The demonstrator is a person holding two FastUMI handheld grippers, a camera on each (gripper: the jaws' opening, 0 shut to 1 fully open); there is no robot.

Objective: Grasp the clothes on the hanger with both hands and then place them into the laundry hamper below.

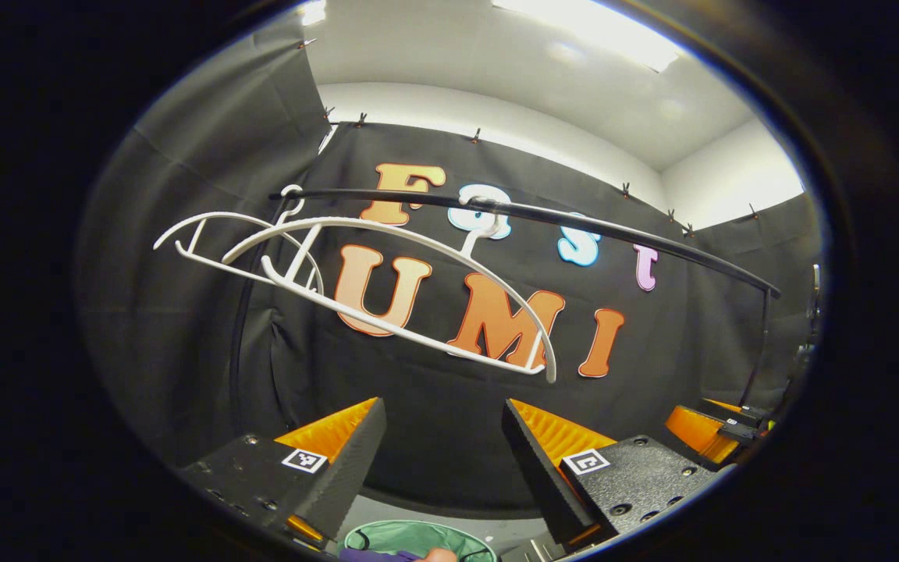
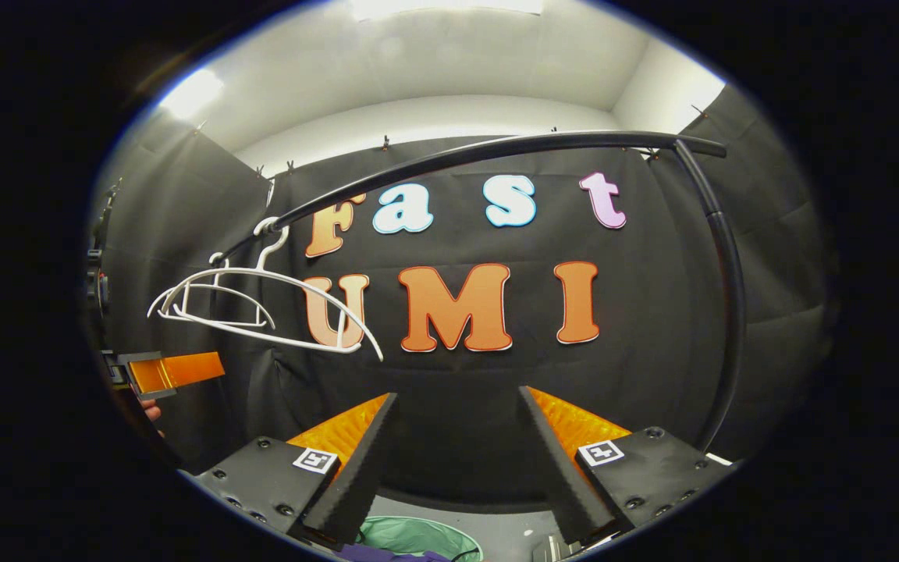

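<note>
Left gripper view: fingers (image 1: 305,460) apart (seemingly level).

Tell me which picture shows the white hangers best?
The left gripper view: the hangers hang big and near the middle, bare, on the rail. In the right gripper view the hangers look smaller, off to the left side.

Bare white hangers (image 1: 387,289) hang on the black rail (image 1: 574,222); open space beneath them.
</note>
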